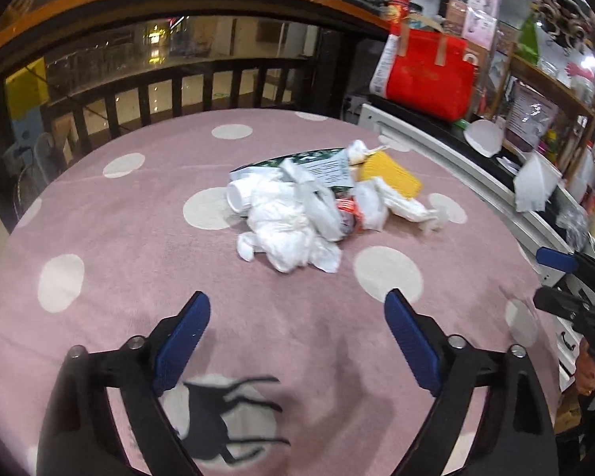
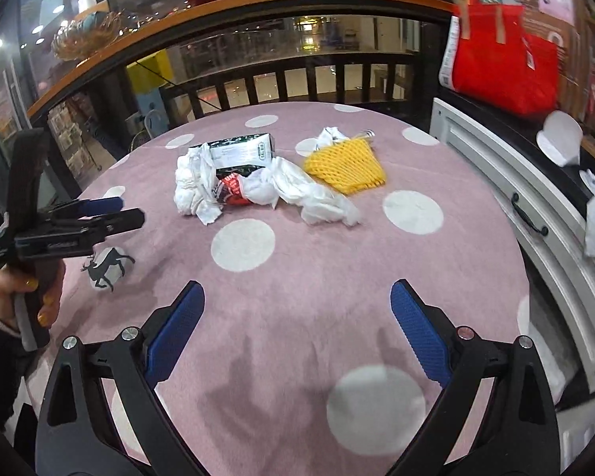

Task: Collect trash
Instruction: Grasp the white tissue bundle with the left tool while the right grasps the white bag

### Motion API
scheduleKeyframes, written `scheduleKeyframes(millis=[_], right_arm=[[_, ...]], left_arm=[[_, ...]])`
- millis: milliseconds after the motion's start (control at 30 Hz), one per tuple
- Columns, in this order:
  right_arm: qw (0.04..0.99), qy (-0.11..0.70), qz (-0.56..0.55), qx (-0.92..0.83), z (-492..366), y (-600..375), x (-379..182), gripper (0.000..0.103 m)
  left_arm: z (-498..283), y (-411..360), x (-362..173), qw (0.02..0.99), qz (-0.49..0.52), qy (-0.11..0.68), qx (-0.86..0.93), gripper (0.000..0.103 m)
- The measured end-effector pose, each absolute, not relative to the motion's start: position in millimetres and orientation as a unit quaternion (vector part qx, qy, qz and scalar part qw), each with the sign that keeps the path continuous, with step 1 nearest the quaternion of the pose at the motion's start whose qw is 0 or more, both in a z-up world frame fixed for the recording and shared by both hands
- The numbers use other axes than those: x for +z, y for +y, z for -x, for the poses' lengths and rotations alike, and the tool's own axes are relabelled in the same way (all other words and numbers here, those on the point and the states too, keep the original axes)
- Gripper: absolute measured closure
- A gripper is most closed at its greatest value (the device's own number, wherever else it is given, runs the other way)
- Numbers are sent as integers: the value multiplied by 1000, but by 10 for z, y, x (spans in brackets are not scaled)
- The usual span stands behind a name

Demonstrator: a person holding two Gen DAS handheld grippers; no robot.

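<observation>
From the left wrist camera, the left tool (image 1: 297, 309) hangs over a pink cloth with large white dots that covers the desk (image 1: 111, 238), its blue-padded jaws spread wide with nothing between them. Ahead of it, well apart from the pads, lies the heap of trash: crumpled white tissues and plastic wrap (image 1: 285, 222), a small white paper cup on its side (image 1: 238, 196) at the heap's left end, a flattened green-and-white carton (image 1: 321, 164) behind, a red-and-white wrapper (image 1: 347, 214) tucked in the middle, and a yellow foam fruit net (image 1: 390, 176) at the far right. At the right edge the right tool (image 1: 555, 277) shows from the side. A red tote bag (image 1: 428, 75) stands on a dark shelf beyond a white cabinet.

From the right wrist camera, the right tool (image 2: 297, 301) also stands wide open and empty above the dotted cloth. The same heap lies ahead near the middle of the desk, the yellow net just right of the tissues. At the left a hand (image 2: 23, 293) grips the left tool's handle. A black deer figure (image 2: 107, 267) is printed on one white dot below it.
</observation>
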State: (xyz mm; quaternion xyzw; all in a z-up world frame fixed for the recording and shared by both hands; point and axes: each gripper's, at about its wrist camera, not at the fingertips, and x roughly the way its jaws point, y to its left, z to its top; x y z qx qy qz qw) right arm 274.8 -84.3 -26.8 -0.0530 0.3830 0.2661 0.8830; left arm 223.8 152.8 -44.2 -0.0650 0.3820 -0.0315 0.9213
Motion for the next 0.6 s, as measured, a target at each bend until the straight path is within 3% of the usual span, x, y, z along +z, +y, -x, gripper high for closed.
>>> scheduleKeyframes(millis=[267, 400, 500, 600], right_arm=[[879, 389, 64, 269, -3014, -686, -305, 9], [876, 397, 70, 264, -3137, -672, -375, 9], [874, 399, 83, 263, -3229, -629, -424, 9], [872, 398, 99, 268, -3323, -545, -452, 10]], left_arm=[[-2799, 1637, -645, 907, 71, 413, -32, 33], [-2935, 1607, -708, 905, 66, 418, -39, 48], [-2955, 1623, -728, 901, 83, 423, -57, 70], [-2863, 1620, -678, 904, 81, 416, -62, 78]])
